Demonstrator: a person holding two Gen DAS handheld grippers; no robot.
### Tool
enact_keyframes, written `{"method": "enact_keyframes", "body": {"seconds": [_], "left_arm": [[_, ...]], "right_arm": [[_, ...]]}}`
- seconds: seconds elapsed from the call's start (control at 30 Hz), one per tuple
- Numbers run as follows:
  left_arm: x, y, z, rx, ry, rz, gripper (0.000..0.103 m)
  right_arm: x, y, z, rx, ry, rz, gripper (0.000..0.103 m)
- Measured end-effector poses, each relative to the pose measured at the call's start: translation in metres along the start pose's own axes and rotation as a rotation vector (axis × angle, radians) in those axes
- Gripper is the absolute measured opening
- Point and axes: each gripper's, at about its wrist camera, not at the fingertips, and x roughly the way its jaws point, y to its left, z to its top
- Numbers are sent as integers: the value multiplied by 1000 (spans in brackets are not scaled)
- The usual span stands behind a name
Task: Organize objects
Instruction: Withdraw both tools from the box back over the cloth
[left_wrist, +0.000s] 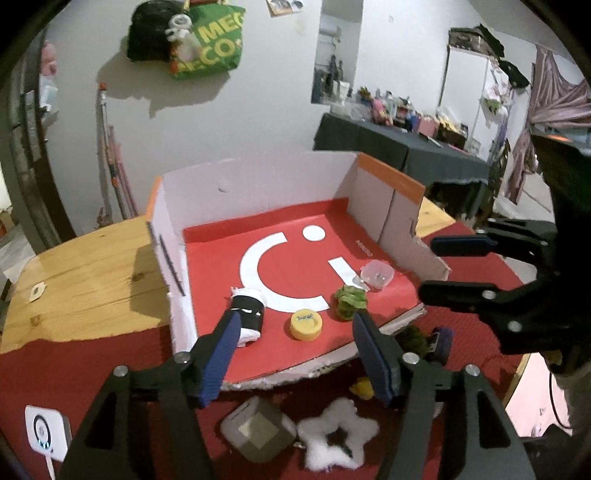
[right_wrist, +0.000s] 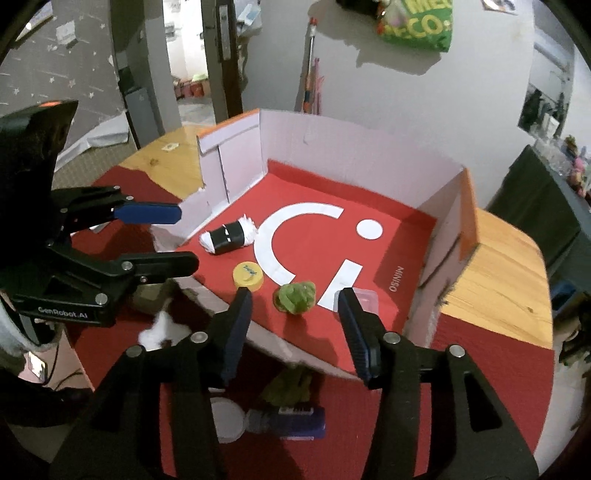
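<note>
We note both the left gripper and right gripper spread and empty above the box; the white star lies outside, below the left jaws, nearer that hand.

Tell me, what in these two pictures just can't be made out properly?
- Purple bottle, right wrist view: half hidden behind the right hand-held gripper; its label is blurred.
- Clear plastic cup, right wrist view: mostly covered by a gripper finger.
- Yellow lid, left wrist view: the writing on it is too small to read.
- Small yellow thing, left wrist view: tucked behind the left hand-held gripper, unidentifiable.
</note>
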Motion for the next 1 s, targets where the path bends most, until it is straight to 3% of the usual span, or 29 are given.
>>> {"method": "enact_keyframes", "body": {"seconds": [0.17, 0.47, 0.63, 1.0], "left_arm": [[-22, -5, -10, -25, -47, 32, 75], [-44, -20, -36, -60, -102, 89, 88], [-45, -27, -51, -76, -97, 90, 91], [-33, -32, -79, -144, -61, 119, 94]], "right_arm": [[-29, 6, -11, 21, -76, -37, 65], [-62, 2, -43, 141, -163, -86, 75], [-67, 1, -63, 180, -180, -106, 80], [-59, 4, -94, 211, -155, -143, 80]]}}
